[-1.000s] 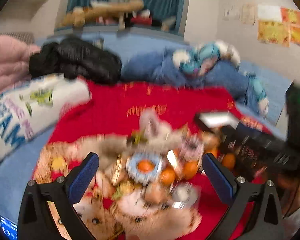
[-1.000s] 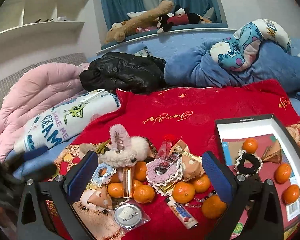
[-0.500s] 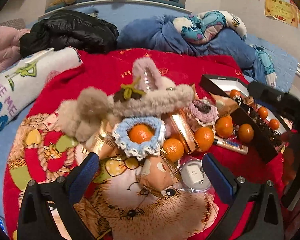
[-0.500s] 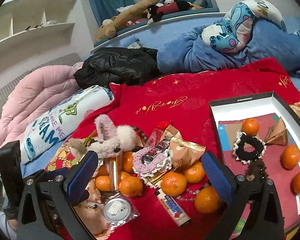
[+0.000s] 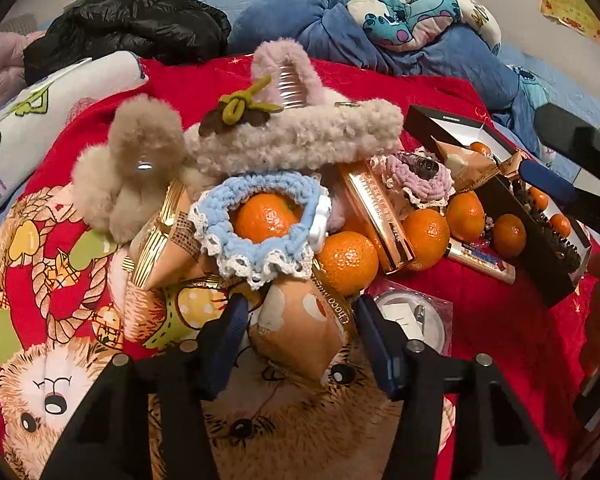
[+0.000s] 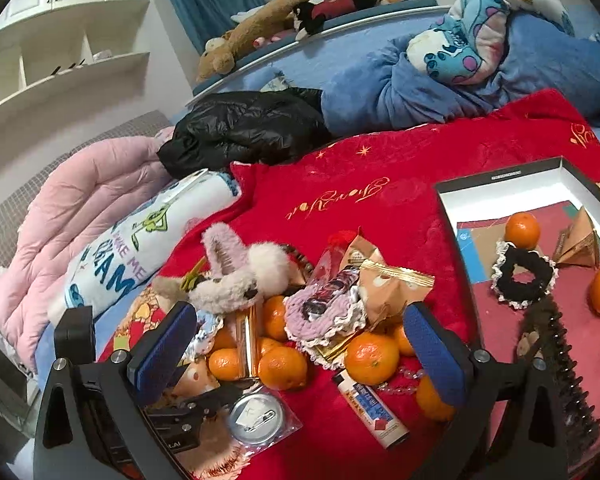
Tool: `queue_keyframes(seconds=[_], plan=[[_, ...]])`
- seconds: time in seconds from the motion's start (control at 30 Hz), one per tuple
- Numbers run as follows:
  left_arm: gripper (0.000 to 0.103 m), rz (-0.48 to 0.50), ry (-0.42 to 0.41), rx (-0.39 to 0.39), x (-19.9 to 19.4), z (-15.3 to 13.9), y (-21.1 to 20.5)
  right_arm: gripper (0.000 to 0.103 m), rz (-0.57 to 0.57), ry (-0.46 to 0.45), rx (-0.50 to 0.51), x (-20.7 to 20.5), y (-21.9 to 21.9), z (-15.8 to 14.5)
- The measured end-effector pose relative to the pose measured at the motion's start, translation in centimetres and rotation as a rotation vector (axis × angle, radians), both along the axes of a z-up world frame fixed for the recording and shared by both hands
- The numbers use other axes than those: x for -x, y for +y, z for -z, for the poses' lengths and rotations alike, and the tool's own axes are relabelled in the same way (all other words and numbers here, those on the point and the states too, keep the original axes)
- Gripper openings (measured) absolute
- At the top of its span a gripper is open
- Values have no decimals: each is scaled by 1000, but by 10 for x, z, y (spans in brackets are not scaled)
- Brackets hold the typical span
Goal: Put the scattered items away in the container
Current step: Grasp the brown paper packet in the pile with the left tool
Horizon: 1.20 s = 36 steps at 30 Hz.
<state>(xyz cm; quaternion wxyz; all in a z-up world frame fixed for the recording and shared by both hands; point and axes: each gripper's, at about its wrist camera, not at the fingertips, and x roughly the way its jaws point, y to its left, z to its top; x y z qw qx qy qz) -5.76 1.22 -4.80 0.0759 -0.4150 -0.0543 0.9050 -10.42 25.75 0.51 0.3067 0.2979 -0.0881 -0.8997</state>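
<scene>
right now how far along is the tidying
Early stage. The box already holds some tangerines, a black scrunchie and a snack packet. The left tool is closing around a choco snack packet. Left on the blanket: tangerines, fluffy clips, scrunchies, a lighter, a badge.

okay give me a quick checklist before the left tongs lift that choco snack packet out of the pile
1. Packet between the pads: ok, the snack packet sits inside the closing left tongs.
2. Pads pressing on it: cannot tell.
3. Nothing lying on the packet: not ok, the blue scrunchie overlaps its tip.
4. Room in the box: ok, bare floor shows.
5. Right tongs out of the way: ok, open and empty above the oranges.
</scene>
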Motion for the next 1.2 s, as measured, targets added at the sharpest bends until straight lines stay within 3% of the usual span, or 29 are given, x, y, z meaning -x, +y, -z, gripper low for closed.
queue_keyframes(seconds=[0.13, 0.3, 0.4, 0.7, 0.87, 0.93, 1.0, 1.07, 1.2], plan=[[58, 0, -1, -34, -1, 1, -4, 103, -17, -5, 13, -2, -1, -1], [47, -30, 4, -66, -5, -1, -11, 103, -24, -38, -10, -1, -8, 7], [46, -73, 13, -86, -14, -4, -19, 103, -50, -41, -36, -5, -19, 12], [45, -94, 56, -61, -35, -18, -30, 76, -107, -80, -128, -9, -46, 31], [45, -90, 55, -58, -43, -20, -36, 61, -81, -181, -179, 5, -50, 57], [45, -88, 54, -62, -44, -21, -36, 59, -90, -225, -123, 12, -45, 64], [45, -81, 63, -61, -46, -23, -36, 57, -88, -217, -121, 14, -45, 64], [45, -74, 77, -50, -47, -25, -34, 46, -104, -188, -127, 9, -49, 59], [46, -66, 84, -42, -46, -28, -27, 42, -108, -162, -144, 4, -51, 56]])
